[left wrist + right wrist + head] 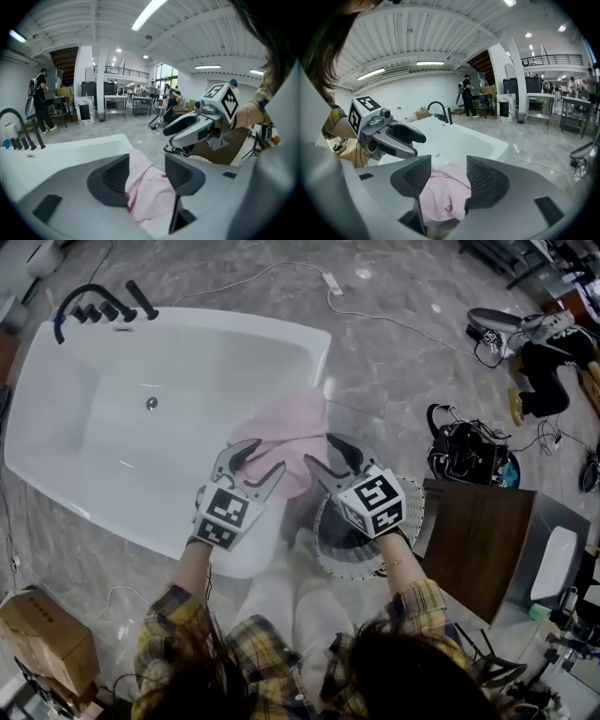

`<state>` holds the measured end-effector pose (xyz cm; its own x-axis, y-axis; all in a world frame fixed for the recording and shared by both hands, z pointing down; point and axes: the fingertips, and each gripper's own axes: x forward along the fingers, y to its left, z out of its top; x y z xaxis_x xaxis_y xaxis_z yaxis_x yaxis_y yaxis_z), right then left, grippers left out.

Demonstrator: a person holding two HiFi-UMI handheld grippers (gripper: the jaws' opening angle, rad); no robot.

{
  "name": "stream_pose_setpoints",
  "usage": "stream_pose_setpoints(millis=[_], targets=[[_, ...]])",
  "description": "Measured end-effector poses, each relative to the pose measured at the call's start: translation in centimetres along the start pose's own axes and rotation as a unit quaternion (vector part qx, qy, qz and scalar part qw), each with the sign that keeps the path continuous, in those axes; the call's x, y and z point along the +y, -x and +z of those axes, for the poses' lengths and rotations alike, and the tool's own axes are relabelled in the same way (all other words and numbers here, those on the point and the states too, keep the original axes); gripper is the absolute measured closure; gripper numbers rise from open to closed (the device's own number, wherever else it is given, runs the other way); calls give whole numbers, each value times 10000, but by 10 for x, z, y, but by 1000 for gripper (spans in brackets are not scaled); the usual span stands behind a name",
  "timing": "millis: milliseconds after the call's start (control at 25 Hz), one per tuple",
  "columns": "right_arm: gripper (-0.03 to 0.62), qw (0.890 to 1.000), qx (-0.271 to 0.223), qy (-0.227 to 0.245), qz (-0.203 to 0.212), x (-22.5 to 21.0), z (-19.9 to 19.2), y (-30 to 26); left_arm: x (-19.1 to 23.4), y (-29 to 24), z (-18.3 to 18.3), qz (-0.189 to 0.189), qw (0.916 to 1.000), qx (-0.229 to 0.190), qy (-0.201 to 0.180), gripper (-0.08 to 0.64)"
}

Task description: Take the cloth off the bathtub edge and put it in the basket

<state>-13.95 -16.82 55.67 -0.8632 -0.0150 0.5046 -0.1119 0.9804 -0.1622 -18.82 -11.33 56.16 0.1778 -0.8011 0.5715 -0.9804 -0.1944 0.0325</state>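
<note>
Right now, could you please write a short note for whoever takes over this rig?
Left claw: open, empty, at the near edge of the cloth.
Right claw: open, empty, at the cloth's other side, above the basket.
Cloth: pink, bunched on the corner edge of the tub.
Basket: on the floor beside the tub.
Done: nothing yet, the cloth is not gripped.
Left: grip the cloth, lift it, drop it in the basket.

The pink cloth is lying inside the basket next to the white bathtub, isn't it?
Not quite. The pink cloth is not inside the basket. It is lying on the edge of the white bathtub, and the basket is right next to it. The head view shows this.
</note>
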Motion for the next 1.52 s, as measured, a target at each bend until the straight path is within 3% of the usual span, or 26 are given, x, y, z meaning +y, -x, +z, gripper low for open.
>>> stream_pose_setpoints(millis=[400, 800, 1120, 1320, 1520], targets=[[271, 9983, 496, 1, 303, -27, -47, -53, 15, -54, -72, -573, 9940, 932, -91, 250], [202, 9883, 1361, 123, 684, -39, -107, -81, 30, -92, -113, -725, 9854, 1500, -351, 145], [196, 9797, 1778, 406, 828, -48, -127, -99, 25, -116, -137, -1141, 9728, 1924, -609, 114], [185, 9757, 1879, 248, 1103, -49, -132, -109, 26, -123, -143, -1593, 9651, 2039, -401, 104], [184, 9676, 2084, 249, 1403, -45, -133, -114, 19, -126, -140, -2139, 9500, 2244, -367, 106]])
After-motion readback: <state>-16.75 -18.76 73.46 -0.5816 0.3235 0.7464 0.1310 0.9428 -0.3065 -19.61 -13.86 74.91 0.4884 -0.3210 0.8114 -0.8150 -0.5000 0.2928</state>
